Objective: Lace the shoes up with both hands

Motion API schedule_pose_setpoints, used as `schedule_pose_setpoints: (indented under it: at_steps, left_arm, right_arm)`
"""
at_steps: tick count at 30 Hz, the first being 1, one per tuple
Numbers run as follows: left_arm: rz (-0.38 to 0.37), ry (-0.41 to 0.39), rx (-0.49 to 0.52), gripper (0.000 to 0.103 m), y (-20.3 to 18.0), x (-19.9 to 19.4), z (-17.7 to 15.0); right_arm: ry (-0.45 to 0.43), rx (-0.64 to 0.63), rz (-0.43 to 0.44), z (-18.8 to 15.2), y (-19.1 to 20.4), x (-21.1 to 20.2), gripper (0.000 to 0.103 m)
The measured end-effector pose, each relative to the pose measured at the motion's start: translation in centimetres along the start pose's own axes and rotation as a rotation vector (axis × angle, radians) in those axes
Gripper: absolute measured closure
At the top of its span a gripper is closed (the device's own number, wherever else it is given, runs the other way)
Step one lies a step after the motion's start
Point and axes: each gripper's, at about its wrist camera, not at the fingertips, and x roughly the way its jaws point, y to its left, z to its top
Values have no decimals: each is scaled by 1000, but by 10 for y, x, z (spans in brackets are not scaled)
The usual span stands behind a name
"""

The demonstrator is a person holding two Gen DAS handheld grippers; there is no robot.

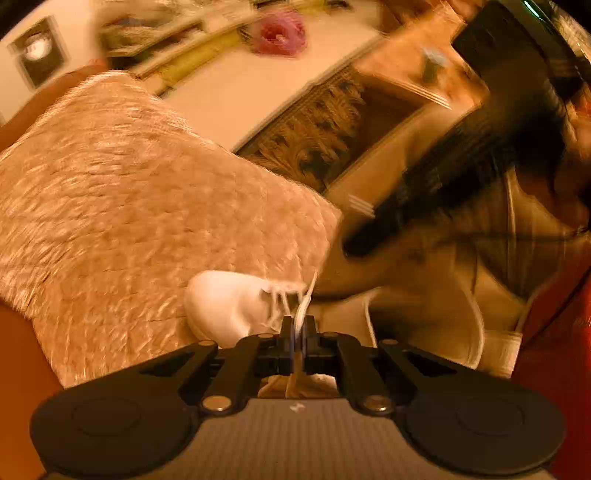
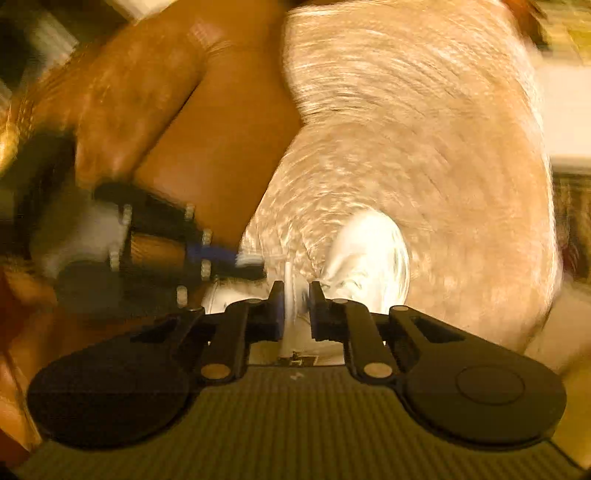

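Lace [image 1: 303, 314] comes first, nearest the left lens: a flat white strand pinched between the fully closed jaws of the left gripper [image 1: 299, 328], running from there up toward the eyelets of the white shoe [image 1: 229, 302]. That firm pinch looks meant to keep the strand taut and clear of the eyelets while the other hand works. In the right wrist view, the right gripper [image 2: 297, 295] has its jaws only slightly parted, with a white strand standing upright in the gap; blur hides whether the pads actually press on it, so I cannot tell if it is gripped or merely straddled. Just beyond those jaws lies the shoe [image 2: 369, 254], toe pointing away, and to the shoe's left the left gripper [image 2: 236, 256] comes in sideways with a white bit at its blue tips. The shoe rests on a pale shaggy rug [image 1: 147, 206], probably chosen as a soft, steady base so the shoe does not slide when the lace is tugged. Beyond the shoe, past the rug's far edge, sits a patterned carpet [image 1: 325, 133], and farther still a pink object [image 1: 282, 33], too smeared to name. No container shows in either view
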Motion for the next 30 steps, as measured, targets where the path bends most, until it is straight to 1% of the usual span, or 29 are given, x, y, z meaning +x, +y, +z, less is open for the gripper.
schedule_pose_setpoints:
  at_steps: [2, 3, 4, 6, 8, 10, 13, 18, 20, 21, 23, 27, 29, 30]
  left_arm:
    - [-15, 58, 46, 100, -4, 13, 8]
    - [-26, 80, 60, 100, -5, 18, 12]
    - [-48, 101, 61, 100, -5, 22, 17]
    - [-67, 132, 61, 100, -5, 27, 26]
    - [-93, 166, 45, 100, -2, 33, 34]
    - [-103, 204, 42, 100, -2, 37, 39]
    - [-125, 245, 4, 100, 16, 42, 49]
    - [-111, 272, -8, 100, 30, 49, 59]
    - [-124, 290, -12, 100, 32, 52, 59]
    - [-137, 308, -3, 100, 28, 55, 57]
    - [-122, 334, 26, 100, 21, 61, 55]
    - [-120, 372, 47, 100, 19, 66, 59]
    - [-128, 412, 65, 100, 15, 73, 60]
    - [-119, 427, 77, 100, 12, 76, 60]
  right_arm:
    - [-40, 189, 39, -8, -32, -7, 89]
    - [-54, 260, 55, -12, -44, -9, 89]
    - [-65, 318, 73, -16, -55, -10, 89]
    - [-87, 426, 112, -25, -73, -11, 89]
    - [-107, 492, 133, -30, -85, -11, 89]
    - [-120, 526, 146, -34, -91, -12, 89]
    - [-123, 575, 165, -39, -101, -11, 89]
    - [-136, 603, 170, -42, -106, -12, 89]
    - [-137, 611, 176, -43, -107, -12, 89]
    - [-138, 613, 176, -44, -107, -12, 89]
    - [-138, 612, 176, -43, -107, -12, 89]
    - [-130, 609, 172, -43, -106, -11, 89]
    - [-130, 606, 167, -42, -106, -10, 89]
    - [-130, 607, 164, -43, -106, -10, 89]
